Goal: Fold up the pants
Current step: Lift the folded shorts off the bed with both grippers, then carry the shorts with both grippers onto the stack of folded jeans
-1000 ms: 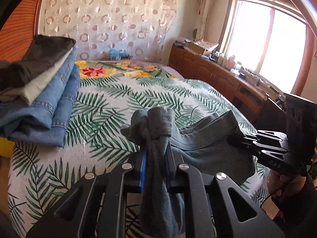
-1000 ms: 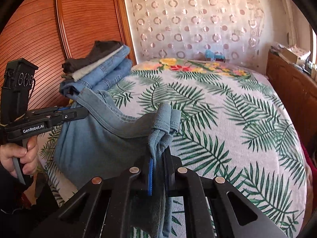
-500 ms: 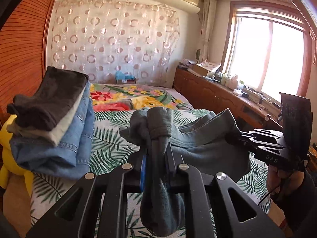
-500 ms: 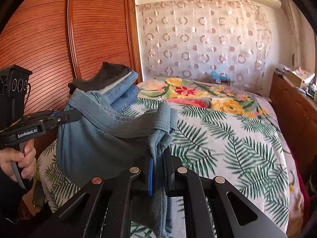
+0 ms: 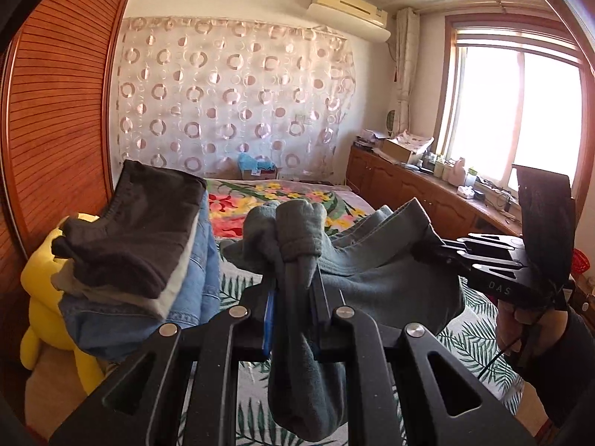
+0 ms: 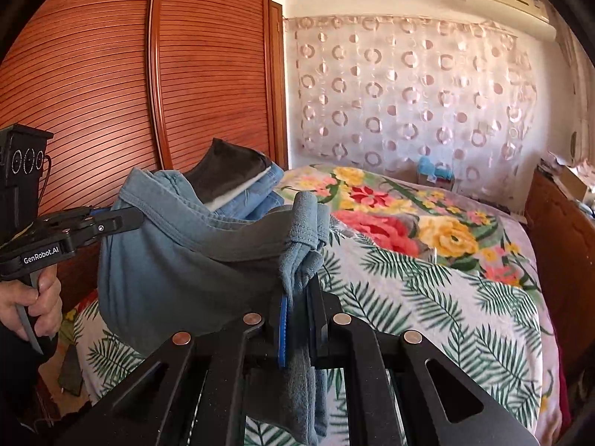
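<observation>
Up come both grippers, and the pants (image 5: 375,271) rise with them: a second ago the bed's near edge filled the lower view, now the far wall and ceiling show and the cloth hangs clear above the bed (image 6: 465,297).

Progress, as I judge it: early. Nothing is folded on this pair yet; it is only lifted, stretched by its top edge between the two hands, sagging in the middle over the bed's near-left corner. Laying it flat and making every fold are all left. A stack (image 5: 141,245) of folded clothes sits at the bed's left edge, so other pieces look done.

Now the jaws. On the left gripper (image 5: 293,286) they are clenched nearly closed on a bunched wad of the grey-blue fabric, a tail of cloth dangling below. The right gripper (image 6: 299,297) is pinched just as tight on the opposite end of the pants, fabric trapped between its pads.
</observation>
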`<state>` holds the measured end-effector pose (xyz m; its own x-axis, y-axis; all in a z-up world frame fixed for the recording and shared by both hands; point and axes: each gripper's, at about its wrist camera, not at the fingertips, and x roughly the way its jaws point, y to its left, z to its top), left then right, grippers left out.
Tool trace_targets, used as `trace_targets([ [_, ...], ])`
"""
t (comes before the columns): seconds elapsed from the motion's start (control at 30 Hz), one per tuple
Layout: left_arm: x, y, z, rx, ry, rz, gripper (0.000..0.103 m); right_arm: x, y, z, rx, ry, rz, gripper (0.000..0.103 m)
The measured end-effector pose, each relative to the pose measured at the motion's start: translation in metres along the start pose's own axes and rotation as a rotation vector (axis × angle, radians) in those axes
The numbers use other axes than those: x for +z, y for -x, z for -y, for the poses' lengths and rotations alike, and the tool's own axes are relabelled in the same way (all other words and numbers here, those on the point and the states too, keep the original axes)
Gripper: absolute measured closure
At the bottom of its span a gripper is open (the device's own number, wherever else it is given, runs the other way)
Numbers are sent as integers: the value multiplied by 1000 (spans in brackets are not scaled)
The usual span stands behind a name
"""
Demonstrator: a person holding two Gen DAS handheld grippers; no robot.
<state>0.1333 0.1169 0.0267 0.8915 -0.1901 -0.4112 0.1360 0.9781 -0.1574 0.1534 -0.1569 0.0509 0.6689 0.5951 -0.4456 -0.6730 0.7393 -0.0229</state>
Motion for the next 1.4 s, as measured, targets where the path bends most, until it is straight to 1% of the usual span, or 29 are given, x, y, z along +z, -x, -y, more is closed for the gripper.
trace_targets([
  [0.23,21,-4,-22,47,9,26,87,27,-35,5,30,52,16,95],
  [0.4,34,-7,-41,89,13,48,87,57,-60,10,51,101,47,95],
  [0.57,46,-9,-55,161,14,70,87,80,-88,12,78,149,73,95],
  [0.73,60,-7,-65,193,22,101,87,98,-118,13,113,178,79,95],
  [0.87,66,-8,-76,222,24,117,87,114,-140,17,140,207,102,95],
  [1.07,66,-14,-93,243,37,107,87,125,-168,25,160,234,118,95],
  [1.23,60,-15,-100,283,44,110,87,130,-190,22,182,251,122,95],
  [1.3,56,-14,-105,291,62,112,87,132,-197,22,193,259,113,95],
  [1.4,50,-11,-111,305,85,117,87,137,-209,14,206,301,105,95],
])
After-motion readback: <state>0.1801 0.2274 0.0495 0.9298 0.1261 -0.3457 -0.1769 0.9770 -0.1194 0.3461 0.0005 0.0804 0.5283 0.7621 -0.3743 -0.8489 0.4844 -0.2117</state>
